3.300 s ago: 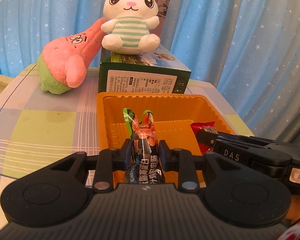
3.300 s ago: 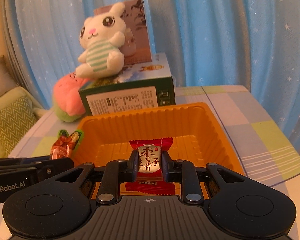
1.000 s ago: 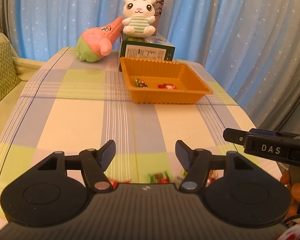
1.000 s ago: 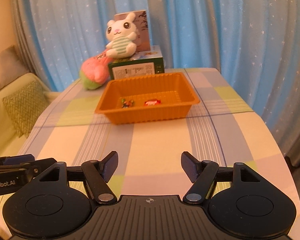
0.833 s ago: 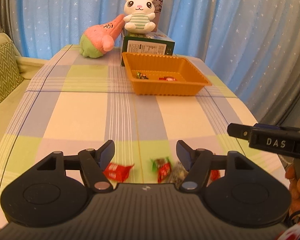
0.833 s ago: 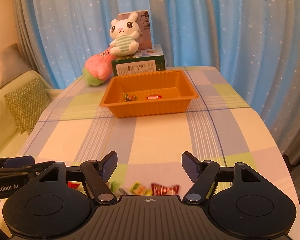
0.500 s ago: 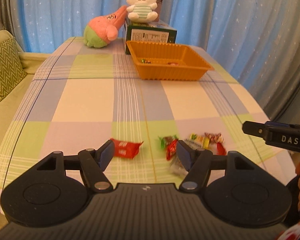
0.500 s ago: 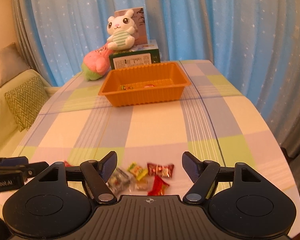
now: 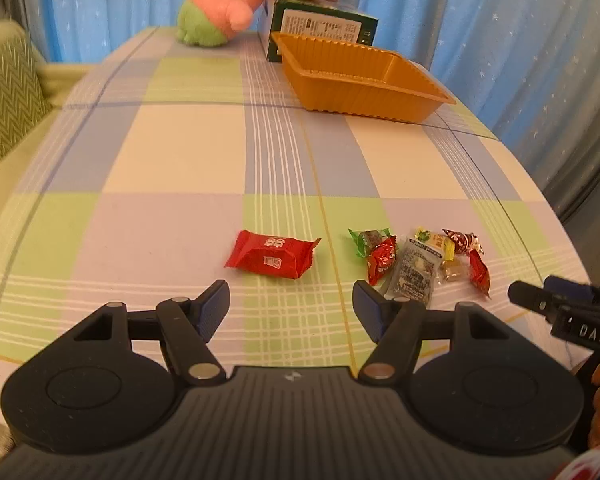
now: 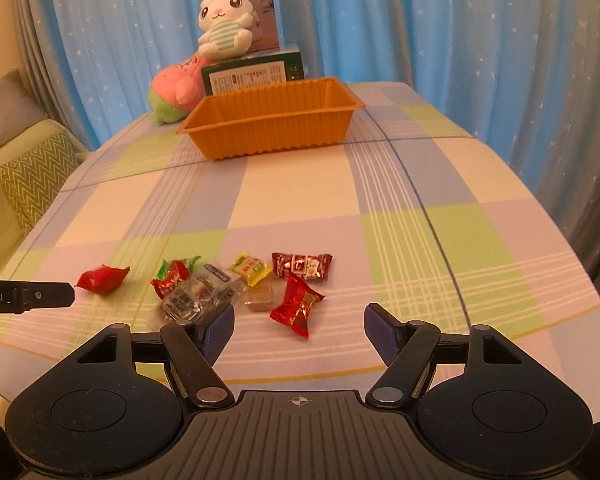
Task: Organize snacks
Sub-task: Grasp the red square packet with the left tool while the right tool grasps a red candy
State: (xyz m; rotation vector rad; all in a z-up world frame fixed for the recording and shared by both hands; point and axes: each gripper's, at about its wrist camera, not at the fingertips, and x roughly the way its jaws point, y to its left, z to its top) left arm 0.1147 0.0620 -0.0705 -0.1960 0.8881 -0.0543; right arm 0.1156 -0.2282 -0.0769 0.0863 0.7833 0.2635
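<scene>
Several wrapped snacks lie on the near part of the checked table. A red packet (image 9: 271, 254) lies just ahead of my open, empty left gripper (image 9: 291, 307). To its right is a cluster: a green-red candy (image 9: 370, 238), a clear packet (image 9: 414, 270) and red candies. In the right wrist view, a red candy (image 10: 296, 305), a dark red candy (image 10: 302, 265), a yellow candy (image 10: 250, 268) and the clear packet (image 10: 198, 294) lie just ahead of my open, empty right gripper (image 10: 299, 334). The orange tray (image 10: 268, 130) stands far back.
Behind the tray (image 9: 360, 86) stand a green box (image 10: 252, 72), a white bunny plush (image 10: 224, 24) and a pink-green plush (image 10: 176, 88). A sofa with a zigzag cushion (image 10: 32, 180) is to the left. The table edge curves away near right.
Both grippers let go of their snacks in the tray, opened, and pulled back to the near table edge. They now tilt down over the loose snacks.
</scene>
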